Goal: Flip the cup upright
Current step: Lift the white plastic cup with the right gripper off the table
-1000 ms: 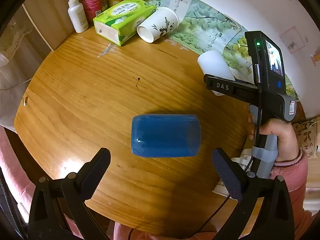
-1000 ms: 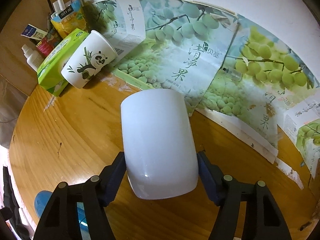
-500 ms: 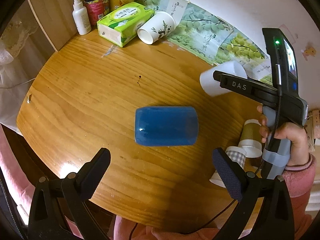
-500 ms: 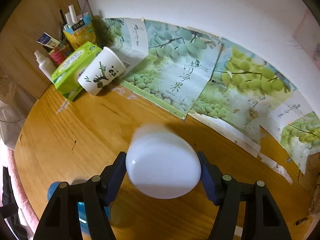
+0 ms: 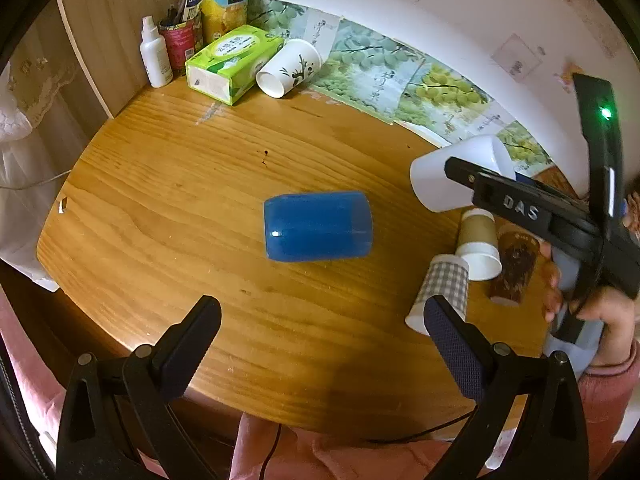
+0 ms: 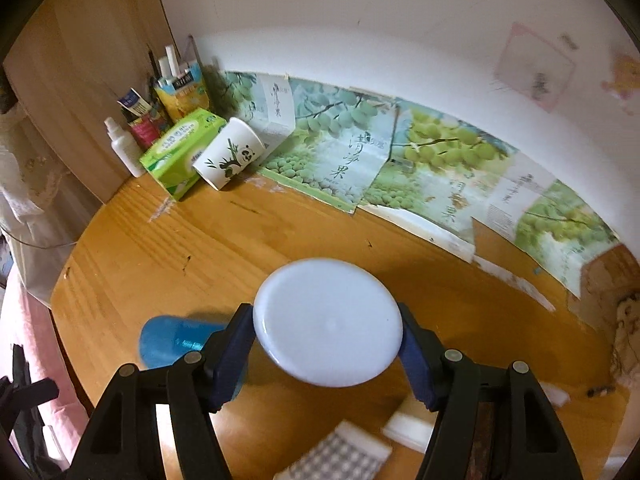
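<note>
My right gripper (image 6: 326, 336) is shut on a white cup (image 6: 328, 326) and holds it above the wooden table (image 6: 240, 248), flat bottom toward the camera. In the left wrist view the white cup (image 5: 448, 178) hangs tilted in the air at the right, bottom end toward the left. A blue cup (image 5: 318, 231) lies on its side at the table's middle; it also shows in the right wrist view (image 6: 172, 342). My left gripper (image 5: 320, 328) is open and empty, above the near table edge, short of the blue cup.
A panda cup (image 5: 288, 69) lies on its side by a green tissue box (image 5: 232, 62) at the back left, with bottles (image 5: 154, 60) behind. Several paper cups (image 5: 478, 246) lie at the right. Grape posters (image 6: 400, 168) line the back wall.
The right gripper has lifted the white cup off the table and tipped it so its bottom faces the camera. The left gripper has drawn back and up; the blue cup has not moved.
</note>
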### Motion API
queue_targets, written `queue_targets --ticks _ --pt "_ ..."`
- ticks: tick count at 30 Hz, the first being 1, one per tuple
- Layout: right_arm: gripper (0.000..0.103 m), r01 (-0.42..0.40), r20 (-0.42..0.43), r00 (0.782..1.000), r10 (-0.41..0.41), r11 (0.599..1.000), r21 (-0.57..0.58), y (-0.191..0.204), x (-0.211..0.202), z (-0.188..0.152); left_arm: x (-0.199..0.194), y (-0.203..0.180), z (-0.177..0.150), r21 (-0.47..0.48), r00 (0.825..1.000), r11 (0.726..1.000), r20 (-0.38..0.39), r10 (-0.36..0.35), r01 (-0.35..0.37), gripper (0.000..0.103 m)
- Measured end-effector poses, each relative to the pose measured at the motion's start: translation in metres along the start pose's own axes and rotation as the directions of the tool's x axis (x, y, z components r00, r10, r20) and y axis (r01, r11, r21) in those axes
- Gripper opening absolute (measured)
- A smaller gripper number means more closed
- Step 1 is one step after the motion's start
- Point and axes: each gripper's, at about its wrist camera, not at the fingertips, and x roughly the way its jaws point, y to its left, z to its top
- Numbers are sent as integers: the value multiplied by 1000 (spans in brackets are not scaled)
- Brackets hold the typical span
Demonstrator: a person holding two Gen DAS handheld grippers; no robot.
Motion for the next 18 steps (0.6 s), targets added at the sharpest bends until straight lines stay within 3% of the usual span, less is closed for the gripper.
queue_targets --ticks 8,18 --pt "69 7 61 998 -8 1000 16 14 -44 -43 -13 3 -21 57 1000 998 3 -14 14 101" --pt "69 19 76 997 -24 998 60 38 -75 -101 -24 11 -48 153 999 987 -18 -40 43 101"
